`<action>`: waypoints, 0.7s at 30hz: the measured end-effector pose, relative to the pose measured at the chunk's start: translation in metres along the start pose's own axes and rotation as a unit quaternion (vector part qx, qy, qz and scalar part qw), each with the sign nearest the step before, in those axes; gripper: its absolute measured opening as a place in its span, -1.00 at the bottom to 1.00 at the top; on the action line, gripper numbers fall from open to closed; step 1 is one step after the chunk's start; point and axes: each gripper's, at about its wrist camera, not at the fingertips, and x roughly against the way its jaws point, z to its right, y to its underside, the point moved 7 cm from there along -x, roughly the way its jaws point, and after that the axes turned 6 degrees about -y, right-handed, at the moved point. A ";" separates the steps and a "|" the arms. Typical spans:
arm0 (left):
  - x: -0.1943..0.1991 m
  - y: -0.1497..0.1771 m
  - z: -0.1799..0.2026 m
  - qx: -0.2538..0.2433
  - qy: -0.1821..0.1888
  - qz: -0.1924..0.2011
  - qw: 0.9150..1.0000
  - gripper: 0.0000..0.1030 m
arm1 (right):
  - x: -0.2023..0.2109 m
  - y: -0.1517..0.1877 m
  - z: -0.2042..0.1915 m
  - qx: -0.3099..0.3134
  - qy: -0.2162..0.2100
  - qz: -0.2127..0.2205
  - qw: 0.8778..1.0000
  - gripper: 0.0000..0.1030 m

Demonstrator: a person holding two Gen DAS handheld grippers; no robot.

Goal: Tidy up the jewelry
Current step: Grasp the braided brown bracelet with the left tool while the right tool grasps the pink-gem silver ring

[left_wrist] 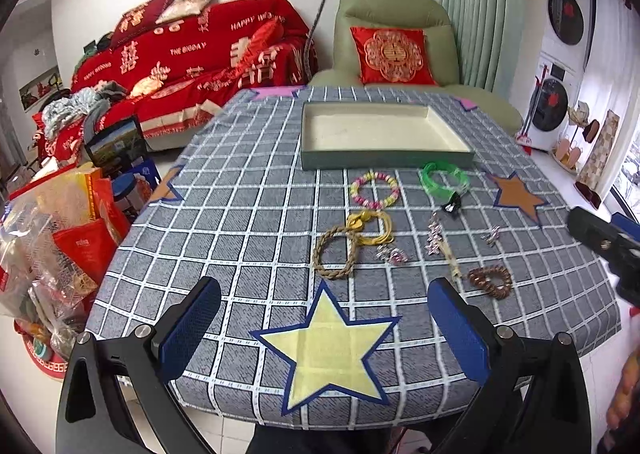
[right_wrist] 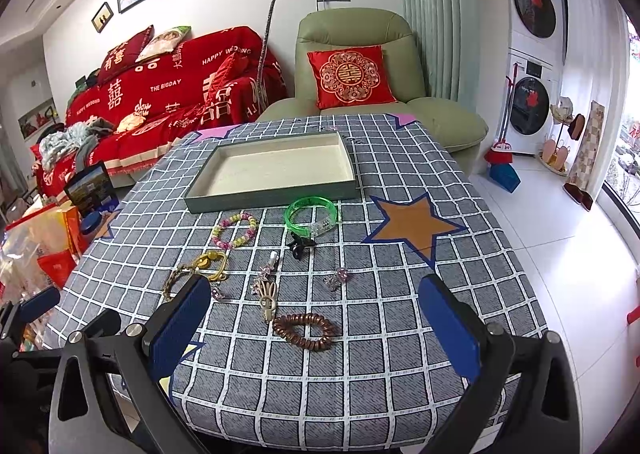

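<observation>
**Two grippers wide apart, tray empty**

Both tools hover at the near edge, my left gripper (left_wrist: 324,334) and right gripper (right_wrist: 312,334) spread wide, holding nothing. Brown coil hair tie (right_wrist: 306,330) lies right between my right fingers, on the checked tablecloth (right_wrist: 400,354). I'd drop straight down and pinch one side of the loop. Rabbit hair clip (right_wrist: 267,300) just beyond runs twelve to six. Empty tray (right_wrist: 192,199) waits at twelve, long axis nine to three; green bangle (right_wrist: 312,215) sits just before it.

Tray (right_wrist: 272,189) sits far back on the table (right_wrist: 400,334); bangle (right_wrist: 312,213), bead bracelet (right_wrist: 235,230) just in front, coil hair tie (right_wrist: 306,330) nearest.
</observation>
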 end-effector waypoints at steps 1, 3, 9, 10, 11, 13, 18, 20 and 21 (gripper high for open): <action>-0.008 0.000 -0.002 -0.001 -0.002 -0.008 1.000 1.00 | -0.003 0.001 0.002 -0.002 0.000 -0.004 1.000 1.00; -0.025 0.001 -0.005 0.001 0.007 -0.028 1.000 1.00 | -0.009 0.001 0.009 -0.004 0.005 -0.013 1.000 1.00; -0.075 0.004 -0.009 0.001 0.011 -0.076 0.997 1.00 | -0.041 0.011 0.030 -0.007 0.014 -0.062 0.998 1.00; -0.080 0.005 -0.009 -0.005 0.005 -0.078 0.997 1.00 | -0.048 0.013 0.033 -0.010 0.012 -0.071 0.997 1.00; -0.085 0.005 -0.008 -0.011 0.000 -0.078 0.997 1.00 | -0.056 0.015 0.036 -0.015 0.011 -0.083 0.996 1.00; -0.093 0.005 -0.005 -0.021 0.000 -0.078 0.997 1.00 | -0.069 0.019 0.041 -0.022 0.007 -0.100 0.995 1.00; -0.113 0.000 0.006 -0.035 0.021 -0.093 0.995 0.94 | -0.103 0.021 0.049 -0.047 -0.001 -0.131 0.990 1.00; -0.121 -0.001 0.009 -0.036 0.025 -0.100 0.994 0.94 | -0.117 0.021 0.050 -0.050 -0.004 -0.143 0.988 1.00; -0.125 0.000 0.010 -0.036 0.029 -0.105 0.993 0.90 | -0.123 0.021 0.049 -0.050 -0.005 -0.147 0.988 1.00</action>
